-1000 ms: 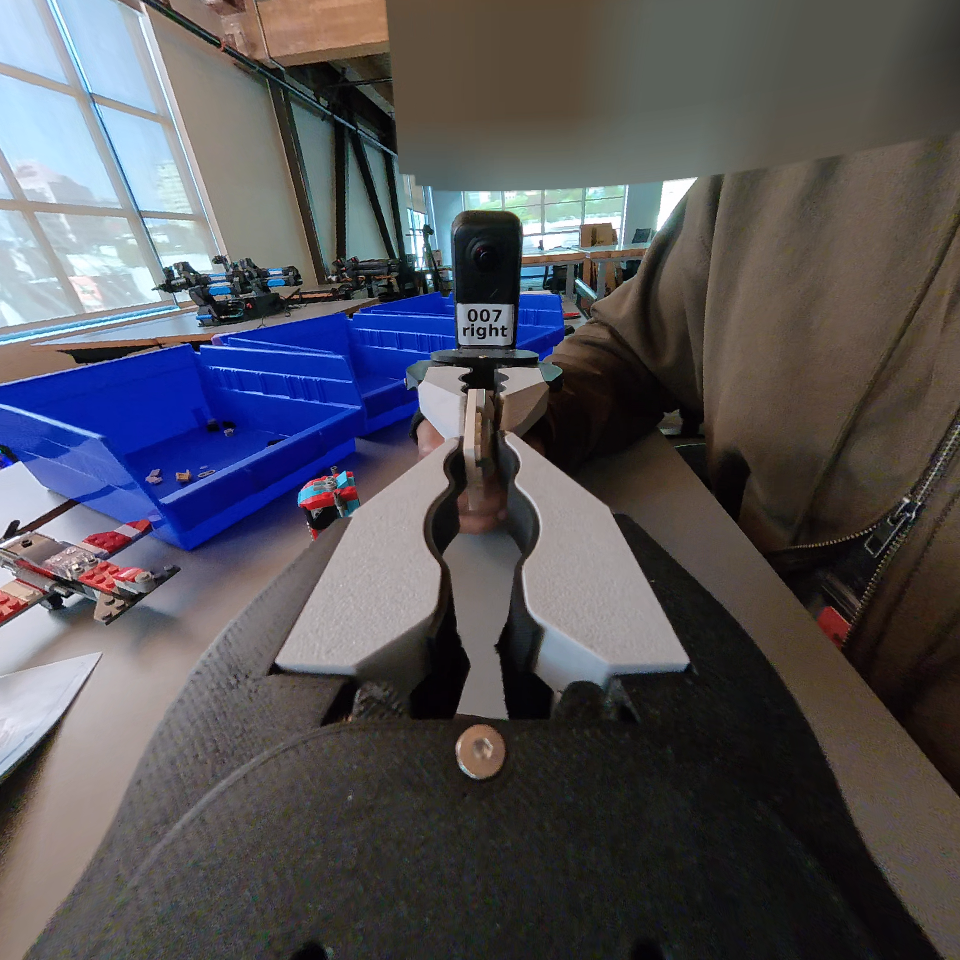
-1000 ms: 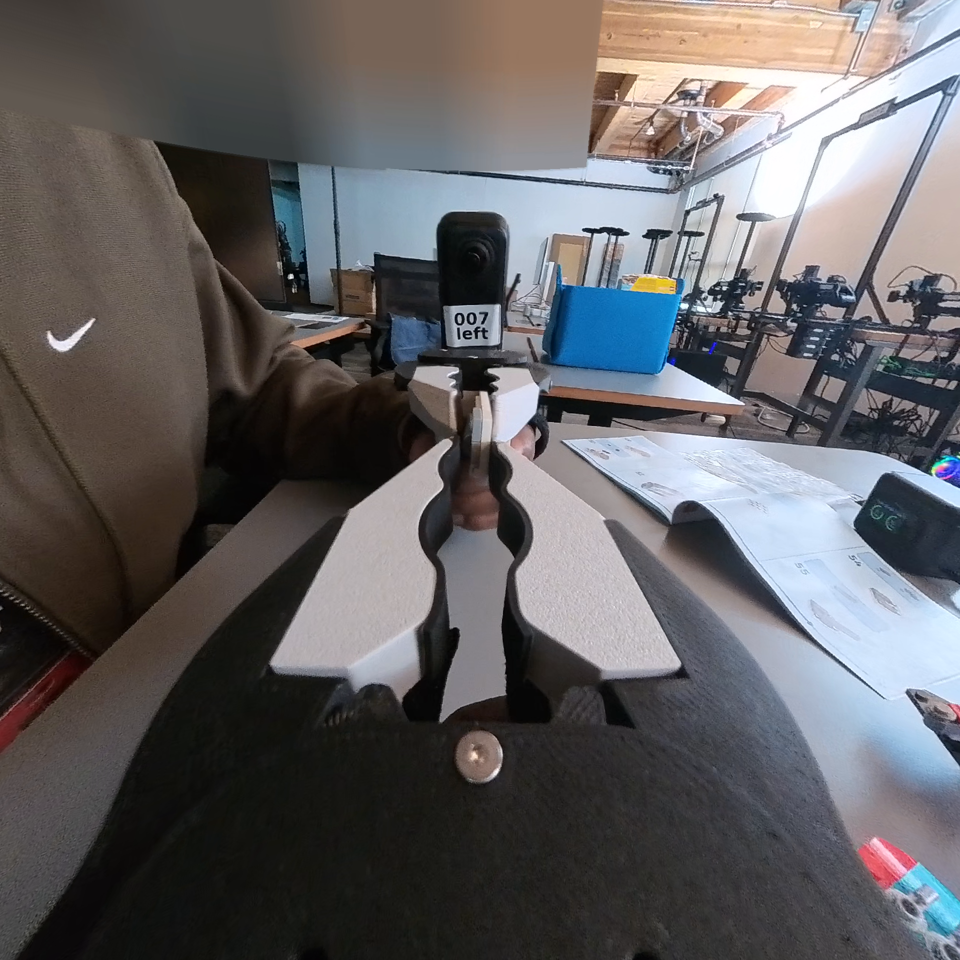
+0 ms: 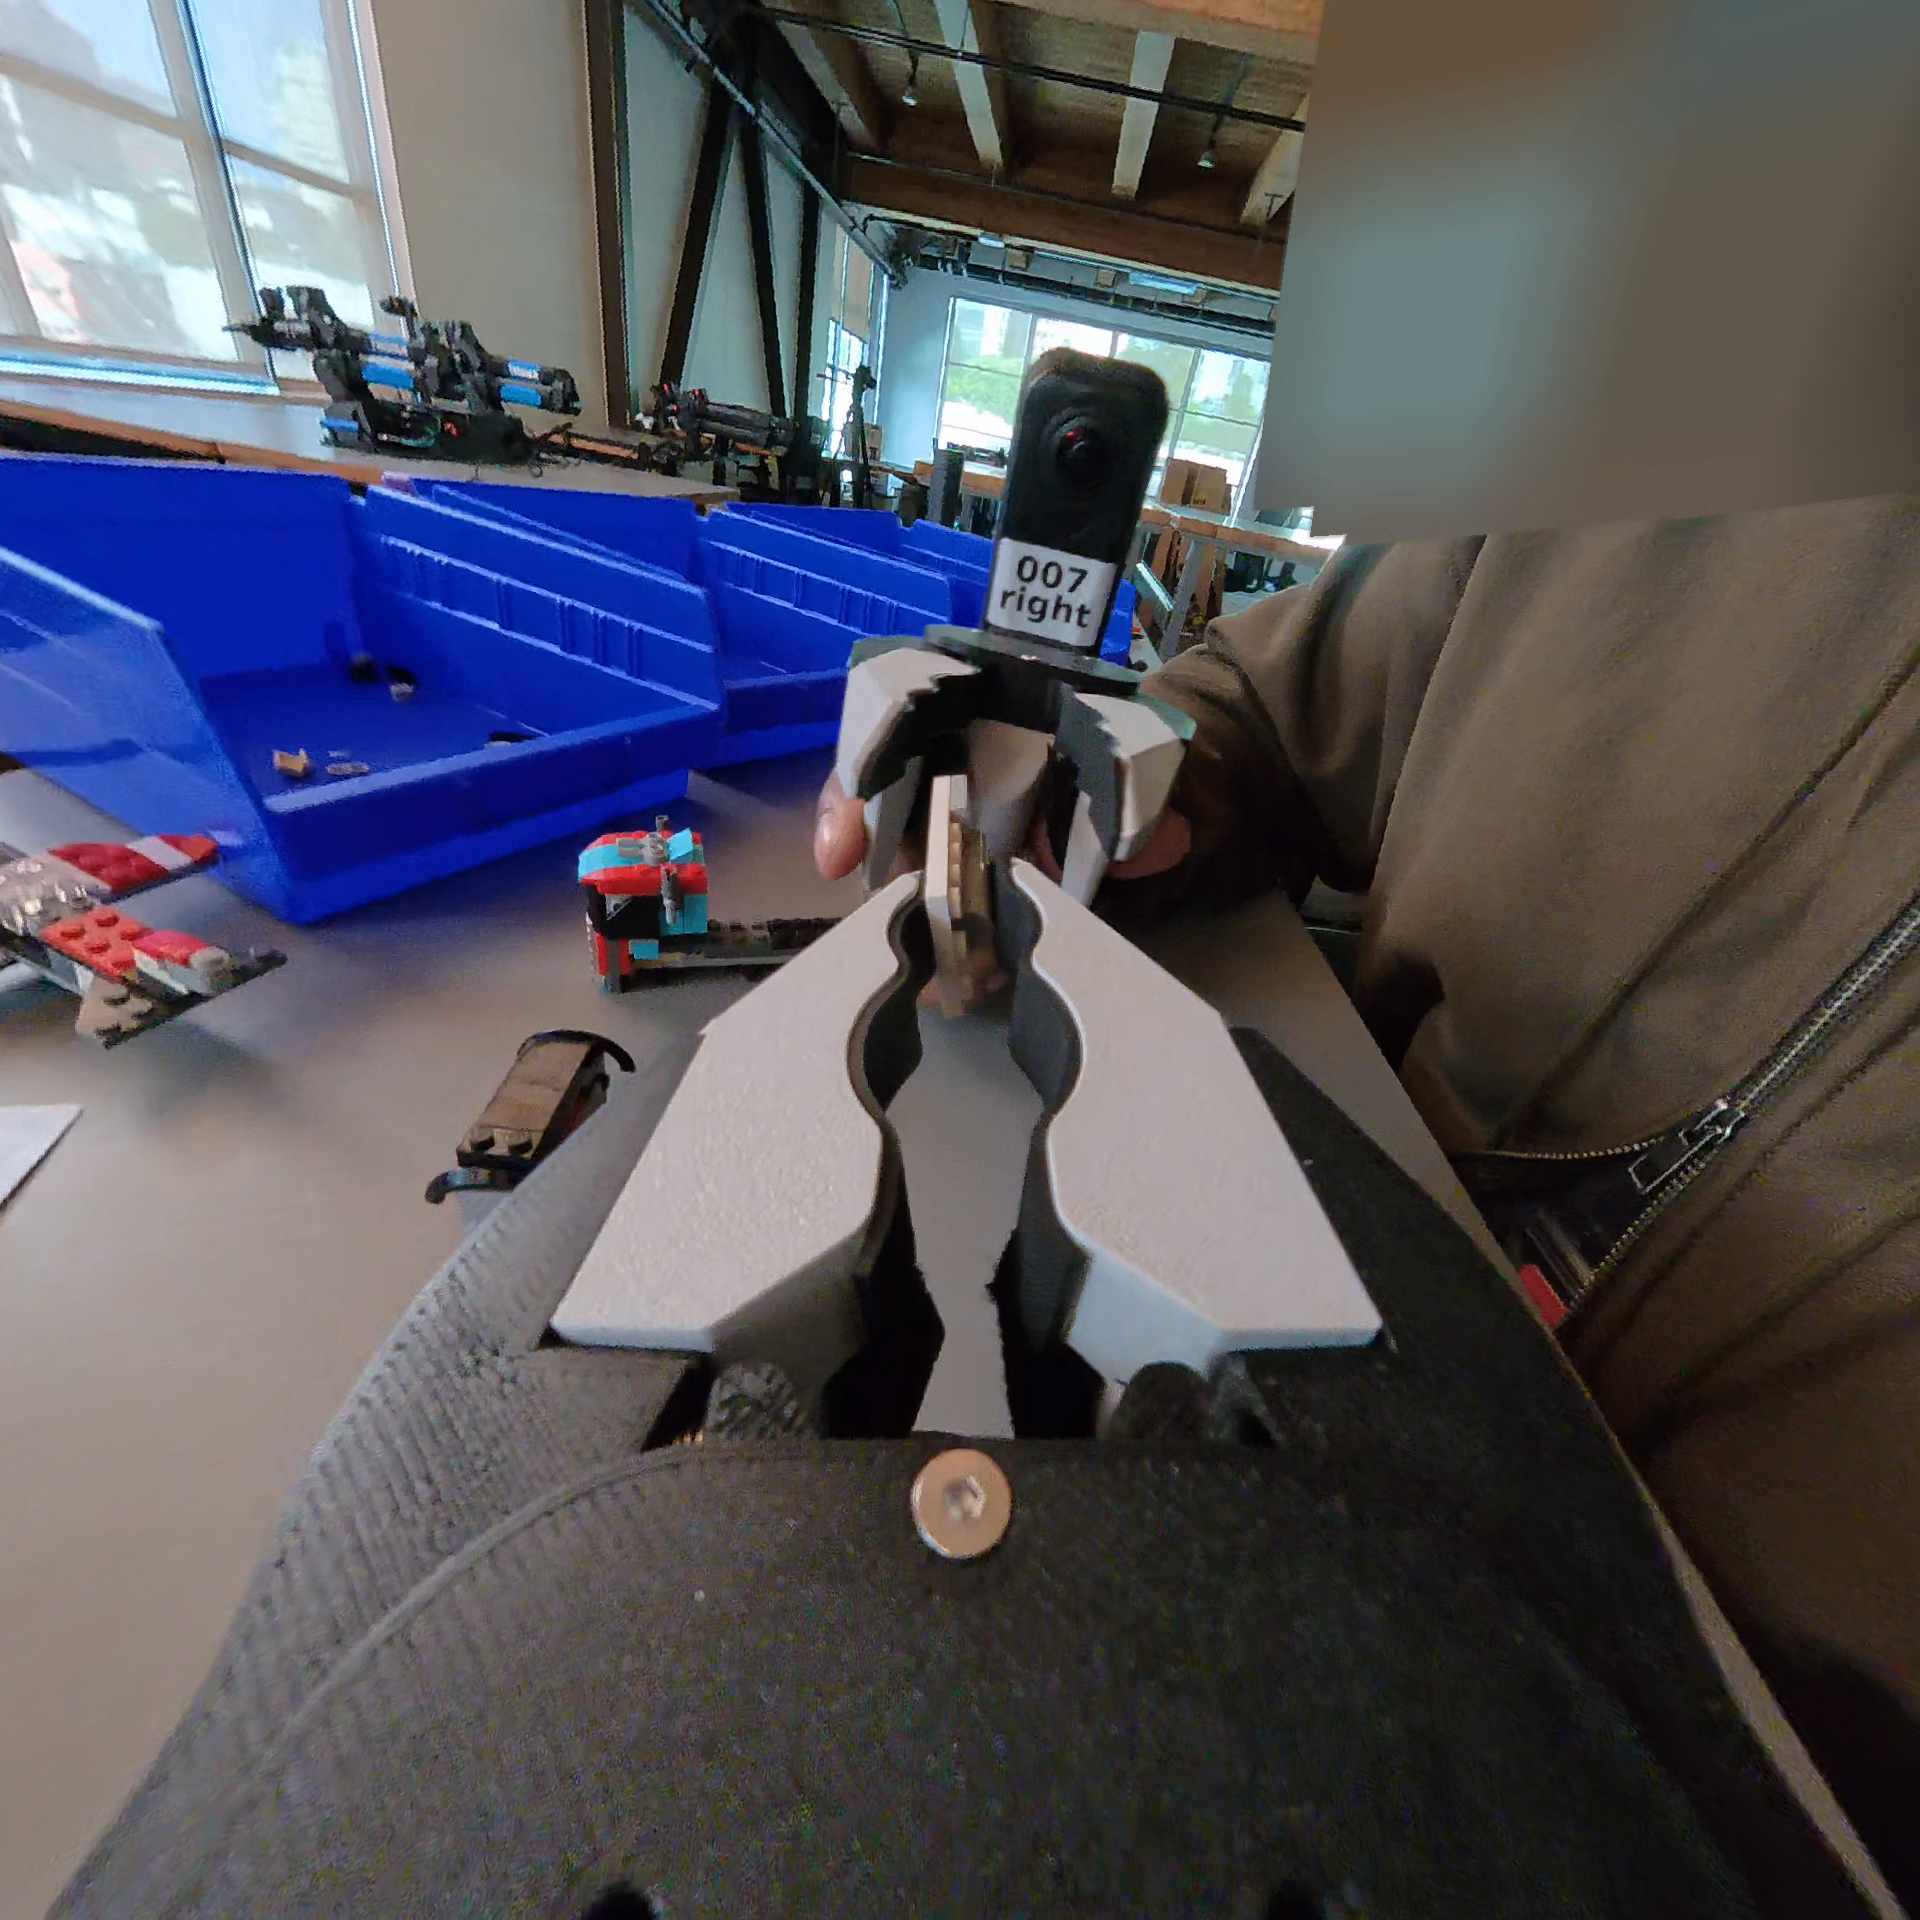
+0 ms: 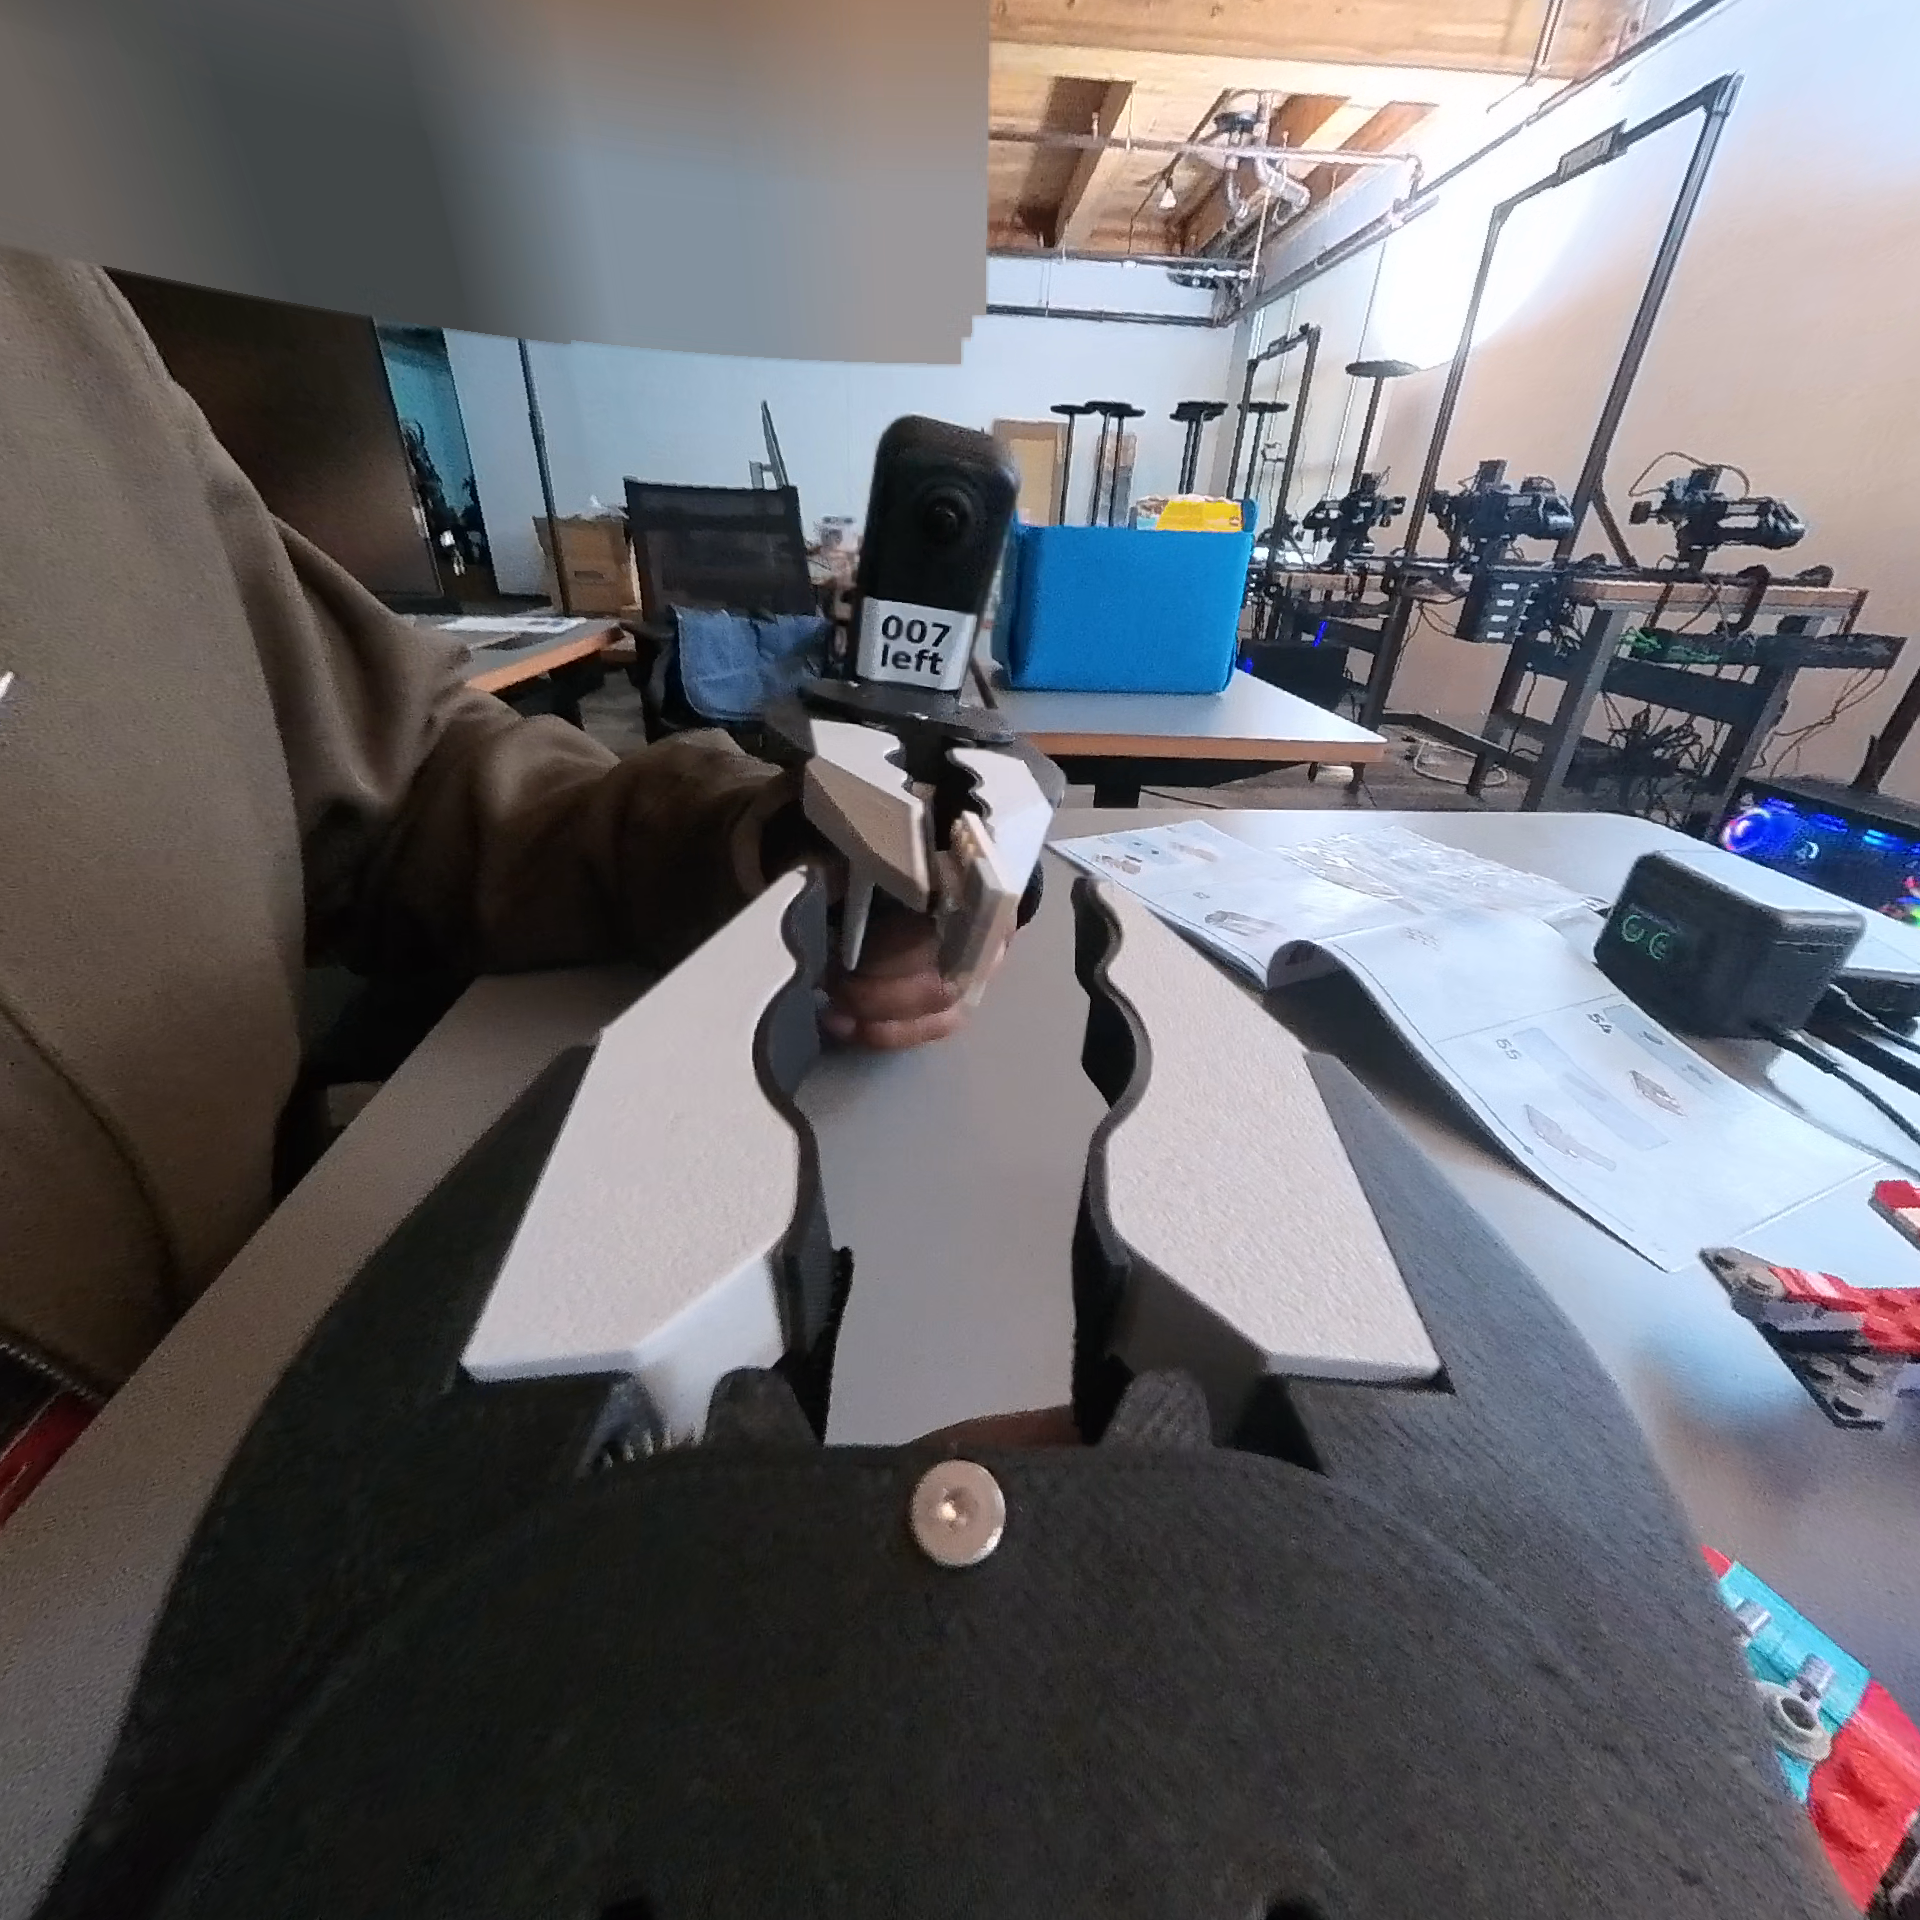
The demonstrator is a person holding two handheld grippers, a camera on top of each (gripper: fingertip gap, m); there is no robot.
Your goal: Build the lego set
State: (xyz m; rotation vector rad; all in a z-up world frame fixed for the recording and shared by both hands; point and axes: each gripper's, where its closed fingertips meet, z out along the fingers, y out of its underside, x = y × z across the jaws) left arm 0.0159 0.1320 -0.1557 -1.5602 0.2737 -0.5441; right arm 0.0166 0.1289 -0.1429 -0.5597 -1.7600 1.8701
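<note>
**Left tool pinches a brick plate; right tool spread wide**

Left wrist view. Left tool [image 3: 961,914] nearly pressed together, its fingertips pinching a thin pale toy-brick plate [image 3: 948,883] held on edge; a darker piece seems to sit against the plate's right face, though blur makes that uncertain. Right tool [image 3: 1003,821] faces it from just beyond, fingers spread to either side of the plate's far end, not pressing on it. A hand [image 3: 842,826] grips that tool from behind; a brown zip jacket [image 3: 1621,831] fills the right side. On the grey tabletop [image 3: 312,1091]: a small red, teal and black brick build [image 3: 644,899] left of the tools, a black curved brick piece [image 3: 535,1107] nearer the camera, a red and grey brick wing [image 3: 114,935] at the left edge. Blue bins [image 3: 436,675] stand behind.

Right wrist view. Right tool [image 4: 945,914] spread wide, nothing between its fingers but air and tabletop [image 4: 956,1195]. Left tool [image 4: 951,862] beyond, tilted, clamped on the pale plate [image 4: 982,894]. An open instruction booklet [image 4: 1455,997] lies to the right, a black box with a green display [image 4: 1725,951] past it, red brick parts [image 4: 1829,1320] at the right edge.
</note>
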